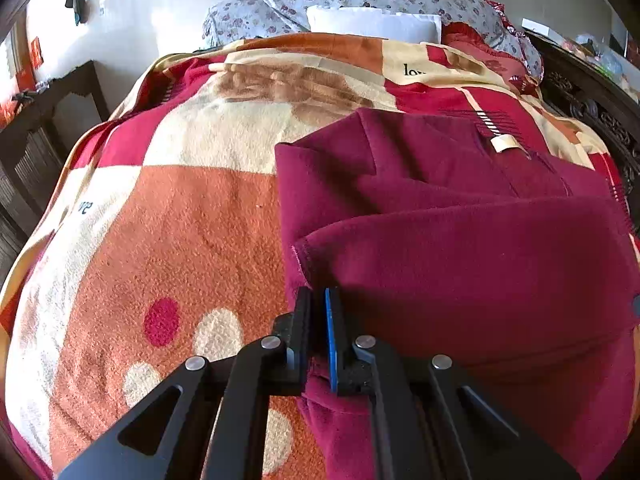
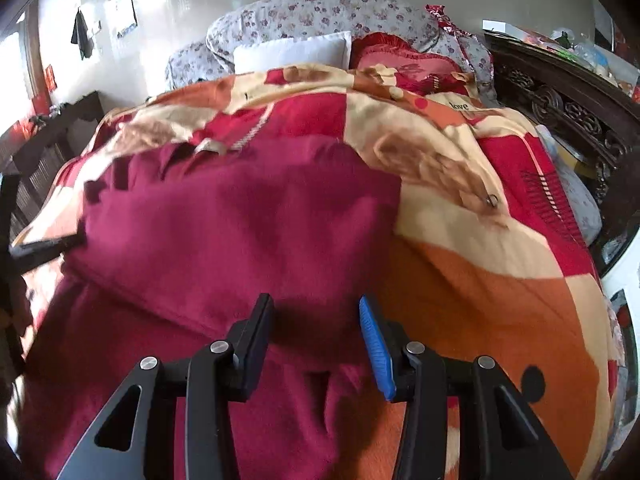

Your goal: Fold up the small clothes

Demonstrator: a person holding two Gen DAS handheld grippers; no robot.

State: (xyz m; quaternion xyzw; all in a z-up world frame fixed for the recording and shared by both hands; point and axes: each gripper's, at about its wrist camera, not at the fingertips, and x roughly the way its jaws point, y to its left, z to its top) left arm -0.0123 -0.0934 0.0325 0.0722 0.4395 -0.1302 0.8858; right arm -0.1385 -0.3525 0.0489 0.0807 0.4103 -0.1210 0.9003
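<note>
Your maroon garment [image 1: 460, 240] lies on the bed's patterned blanket [image 1: 168, 220], folded over itself, its long axis running near to far. Your left gripper [image 1: 318, 320] is pinched tight on its near left edge. Your right gripper [image 2: 316, 332] hangs wide apart above the cloth's near right side, holding nothing.

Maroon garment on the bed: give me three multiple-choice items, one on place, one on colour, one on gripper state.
1. Where does the maroon garment lie?
A. on the patterned blanket
B. on the floor
C. on a chair

2. What colour is the plain pillow at the head of the bed?
A. green
B. white
C. black

3. How are the grippers?
A. both open
B. both shut
C. left gripper shut on the garment, right gripper open

Key: 1 A, blanket shows around the garment; 2 B, white against the floral bedding; 3 C, cloth is pinched between the left fingers, a wide gap separates the right ones.
</note>
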